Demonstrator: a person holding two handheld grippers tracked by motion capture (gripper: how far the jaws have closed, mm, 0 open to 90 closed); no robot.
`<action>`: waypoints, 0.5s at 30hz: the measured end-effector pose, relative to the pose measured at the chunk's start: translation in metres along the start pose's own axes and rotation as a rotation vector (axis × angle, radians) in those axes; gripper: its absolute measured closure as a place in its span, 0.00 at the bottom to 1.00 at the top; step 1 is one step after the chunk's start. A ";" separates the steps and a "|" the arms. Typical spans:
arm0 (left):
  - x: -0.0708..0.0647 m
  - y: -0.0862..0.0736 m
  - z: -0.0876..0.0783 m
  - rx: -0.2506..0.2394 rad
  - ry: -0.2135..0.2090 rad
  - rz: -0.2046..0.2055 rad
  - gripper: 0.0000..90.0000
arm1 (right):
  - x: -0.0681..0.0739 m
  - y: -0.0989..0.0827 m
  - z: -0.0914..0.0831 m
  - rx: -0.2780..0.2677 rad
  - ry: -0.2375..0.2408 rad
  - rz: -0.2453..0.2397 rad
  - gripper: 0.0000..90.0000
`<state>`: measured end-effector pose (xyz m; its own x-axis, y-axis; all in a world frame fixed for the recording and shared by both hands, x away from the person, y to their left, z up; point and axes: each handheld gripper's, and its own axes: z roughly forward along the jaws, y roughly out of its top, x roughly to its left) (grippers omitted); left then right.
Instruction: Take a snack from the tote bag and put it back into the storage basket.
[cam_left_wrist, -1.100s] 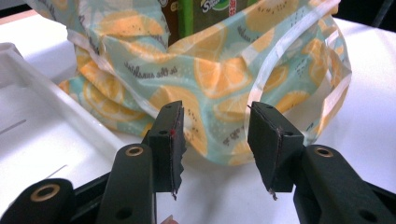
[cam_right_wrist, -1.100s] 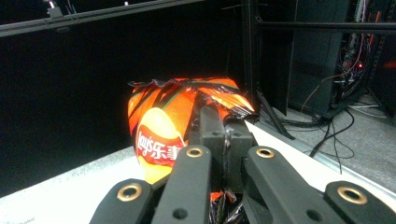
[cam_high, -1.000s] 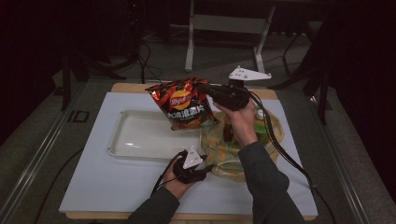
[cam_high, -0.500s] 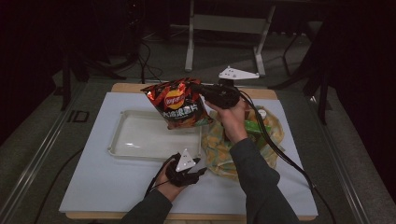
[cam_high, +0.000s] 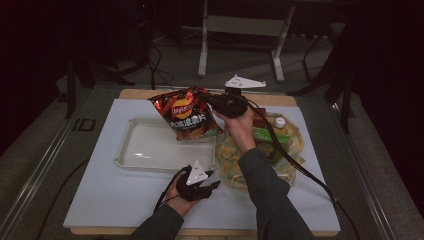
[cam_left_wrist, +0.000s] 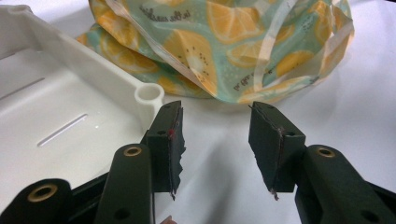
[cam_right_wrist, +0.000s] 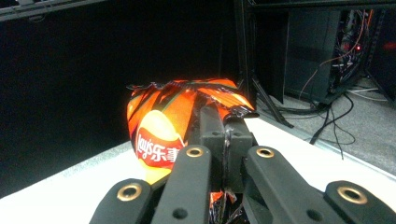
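Right hand-held gripper (cam_high: 212, 101) pinches the crisp bag (cam_high: 187, 115) by its top edge, jaws pressed together on the foil; bag hangs above the tray (cam_high: 145, 150), at its 1 o'clock corner. Left hand-held gripper (cam_left_wrist: 215, 140) rests on the table (cam_high: 100, 200), jaws spread, nothing between them, at 6 o'clock of the fruit-print bag (cam_left_wrist: 224, 51).
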<state>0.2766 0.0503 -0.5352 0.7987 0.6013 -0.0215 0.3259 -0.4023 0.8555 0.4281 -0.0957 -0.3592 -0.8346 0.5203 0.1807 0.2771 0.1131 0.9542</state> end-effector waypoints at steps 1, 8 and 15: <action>-0.001 0.000 0.000 0.001 0.001 0.003 0.60 | -0.001 -0.001 0.002 0.000 -0.001 0.004 1.00; -0.003 -0.001 0.001 -0.001 0.003 0.018 0.60 | -0.005 -0.007 0.012 0.007 -0.018 0.024 1.00; -0.004 -0.001 0.001 0.000 0.000 0.028 0.60 | -0.011 -0.013 0.022 0.002 -0.054 0.036 1.00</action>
<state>0.2736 0.0476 -0.5362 0.8077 0.5896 0.0020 0.3036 -0.4187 0.8559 0.4445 -0.0847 -0.3784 -0.7972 0.5690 0.2020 0.3077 0.0949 0.9467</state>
